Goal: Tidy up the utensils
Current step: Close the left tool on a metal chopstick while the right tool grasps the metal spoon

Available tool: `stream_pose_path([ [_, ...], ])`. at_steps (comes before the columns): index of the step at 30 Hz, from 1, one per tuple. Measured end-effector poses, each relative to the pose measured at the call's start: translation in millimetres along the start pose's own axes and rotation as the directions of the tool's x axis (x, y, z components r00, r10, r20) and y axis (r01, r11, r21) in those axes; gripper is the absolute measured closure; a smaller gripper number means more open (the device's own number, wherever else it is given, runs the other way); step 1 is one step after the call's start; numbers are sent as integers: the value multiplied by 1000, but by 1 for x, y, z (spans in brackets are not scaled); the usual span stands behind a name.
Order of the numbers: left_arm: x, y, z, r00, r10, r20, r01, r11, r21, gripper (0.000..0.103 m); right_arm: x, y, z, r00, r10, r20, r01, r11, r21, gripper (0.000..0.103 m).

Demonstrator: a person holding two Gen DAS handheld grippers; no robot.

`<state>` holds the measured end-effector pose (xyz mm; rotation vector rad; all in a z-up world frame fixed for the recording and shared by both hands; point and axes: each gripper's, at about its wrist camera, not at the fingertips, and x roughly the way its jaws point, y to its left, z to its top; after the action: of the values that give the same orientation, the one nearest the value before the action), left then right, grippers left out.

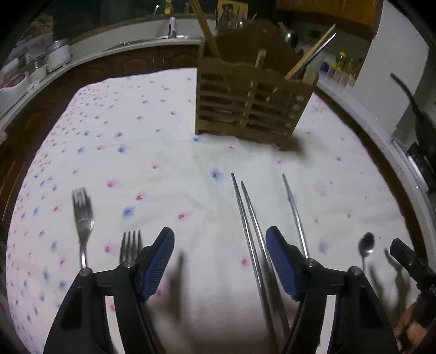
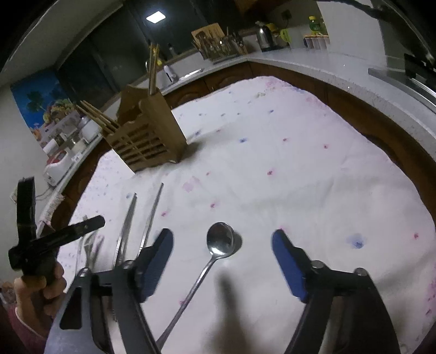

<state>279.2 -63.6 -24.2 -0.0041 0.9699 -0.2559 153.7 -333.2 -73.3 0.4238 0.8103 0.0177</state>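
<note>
**No readable text in either view**

You will find no legible words, brand marks or numbers here. The bottles (image 2: pixel 315 25) and jars on the far worktop (image 2: pixel 313 64) carry labels too small and blurred to read, and the wall poster (image 2: pixel 41 109) shows only a picture.

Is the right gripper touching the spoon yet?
Apart. In the right wrist view the spoon lies on the cloth between the right gripper's open fingers, with white cloth visible on both sides of it.

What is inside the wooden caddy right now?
Wooden chopsticks poke out of the wooden caddy at both ends. Behind the slats, its lower contents cannot be made out.
</note>
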Motion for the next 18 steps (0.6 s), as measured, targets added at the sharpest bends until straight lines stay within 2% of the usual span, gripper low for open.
stream_pose_path([
  [5, 29, -9, 11, 999, 5, -46, -3, 1000, 27, 45, 13, -2, 0, 1000, -12, -27, 11, 1000, -6, 35],
  [7, 39, -12, 13, 998, 12, -64, -9, 999, 43, 55, 18, -3, 0, 999, -12, -37, 12, 1000, -4, 35],
  [8, 42, -12, 14, 997, 9, -74, -5, 999, 46, 57, 21, -4, 1, 999, -13, -44, 13, 1000, -5, 35],
  [12, 47, -20, 12, 998, 34, -58, -27, 992, 126, 63, 29, -4, 3, 998, -24, -60, 23, 1000, -17, 40],
  [15, 45, -20, 8, 998, 20, -57, -10, 985, 173, 72, 34, 1, 5, 996, -35, -76, 32, 998, -50, 48],
  [17, 42, -17, 7, 997, -1, -76, 15, 982, 186, 77, 37, 3, 6, 995, -38, -87, 32, 997, -66, 63],
  [18, 40, -16, 7, 996, -8, -87, 24, 982, 190, 77, 37, 3, 6, 995, -44, -88, 38, 997, -70, 66],
])
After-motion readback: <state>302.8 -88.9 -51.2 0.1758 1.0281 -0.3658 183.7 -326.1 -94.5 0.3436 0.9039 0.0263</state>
